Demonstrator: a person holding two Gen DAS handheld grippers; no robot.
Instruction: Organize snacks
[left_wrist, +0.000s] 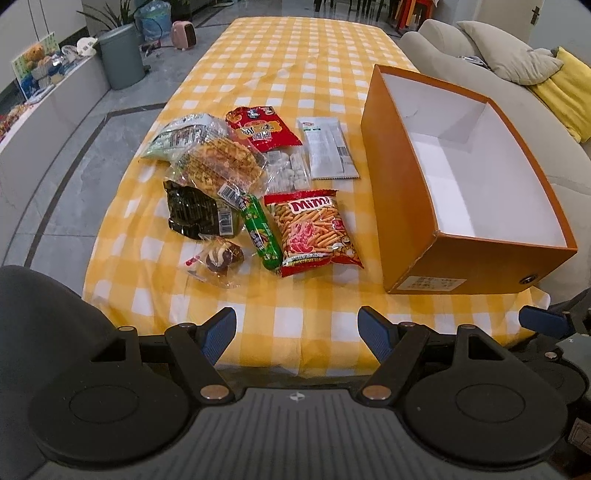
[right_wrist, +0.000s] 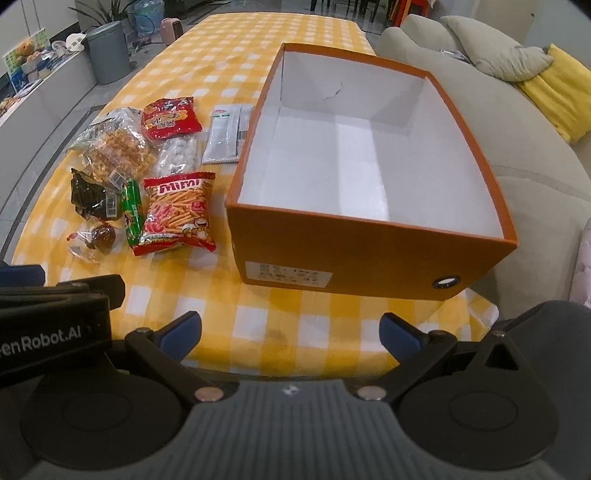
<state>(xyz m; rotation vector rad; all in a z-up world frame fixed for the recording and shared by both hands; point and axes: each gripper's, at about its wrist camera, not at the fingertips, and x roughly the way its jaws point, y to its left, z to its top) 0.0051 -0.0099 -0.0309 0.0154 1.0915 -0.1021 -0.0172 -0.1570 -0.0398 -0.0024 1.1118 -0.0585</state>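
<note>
A loose cluster of packaged snacks lies on the yellow-and-white checked tablecloth (left_wrist: 258, 74), among them a red "Mimi" bag of stick crisps (left_wrist: 314, 230), a green sausage-shaped packet (left_wrist: 260, 232) touching its left edge, a dark crinkled foil packet (left_wrist: 195, 214), a clear bag of golden crackers (left_wrist: 218, 162), a red printed pouch (left_wrist: 262, 129) and a silver-white flat sachet (left_wrist: 328, 147). Just to the right of the cluster stands an open orange cardboard box with a white interior (right_wrist: 369, 254), nothing visible inside it, and beyond it a beige sofa (right_wrist: 535, 155). The left gripper (left_wrist: 297, 332) and right gripper (right_wrist: 290, 332) both hover over the near table edge, apart from all items, jaws spread wide and holding nothing.
</note>
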